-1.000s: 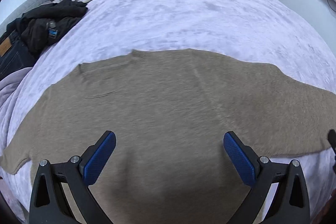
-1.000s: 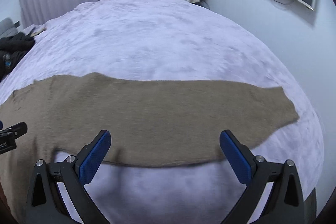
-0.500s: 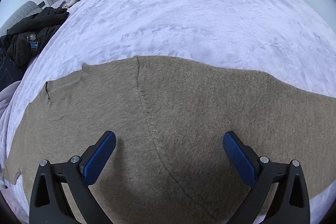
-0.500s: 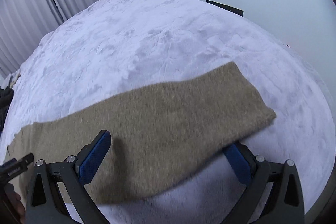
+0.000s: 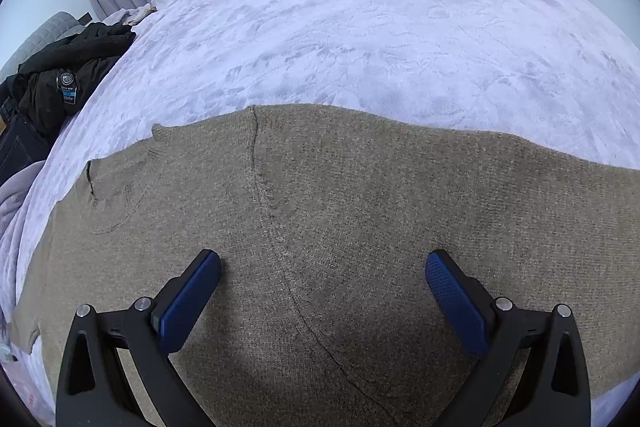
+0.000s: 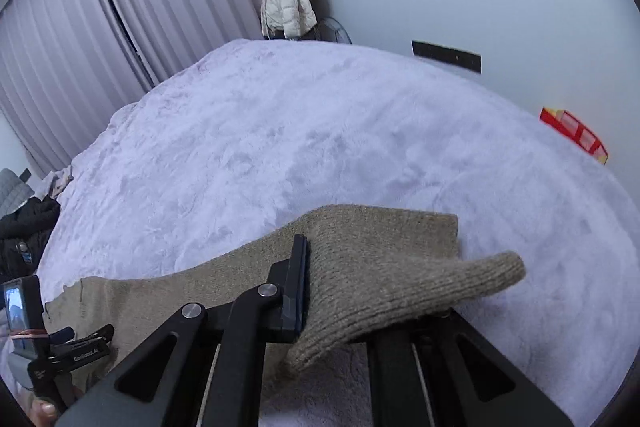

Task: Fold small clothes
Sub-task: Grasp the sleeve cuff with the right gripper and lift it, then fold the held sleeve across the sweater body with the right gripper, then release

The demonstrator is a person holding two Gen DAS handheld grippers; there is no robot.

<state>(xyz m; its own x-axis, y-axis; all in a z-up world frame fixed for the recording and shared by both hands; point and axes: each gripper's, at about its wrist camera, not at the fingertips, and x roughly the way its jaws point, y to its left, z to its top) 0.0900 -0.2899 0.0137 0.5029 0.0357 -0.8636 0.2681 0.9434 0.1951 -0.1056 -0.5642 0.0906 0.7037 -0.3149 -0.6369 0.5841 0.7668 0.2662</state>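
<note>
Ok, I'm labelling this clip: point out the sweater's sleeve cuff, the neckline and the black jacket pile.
sleeve cuff (image 6: 472, 283), right wrist view, ribbed end beside the right gripper.
neckline (image 5: 120, 183), left wrist view, collar opening.
black jacket pile (image 5: 72, 63), left wrist view, top fold.

The left gripper (image 5: 322, 269) is wide open. Its two blue pads (image 5: 188, 301) are far apart and point forward, low over the brown sweater (image 5: 360, 227), with nothing between them. The right gripper (image 6: 360, 291) is closed tight on the sweater's sleeve (image 6: 400, 283). The knit cloth bunches between its black fingers (image 6: 296, 291) and folds over the right one, hiding it.
</note>
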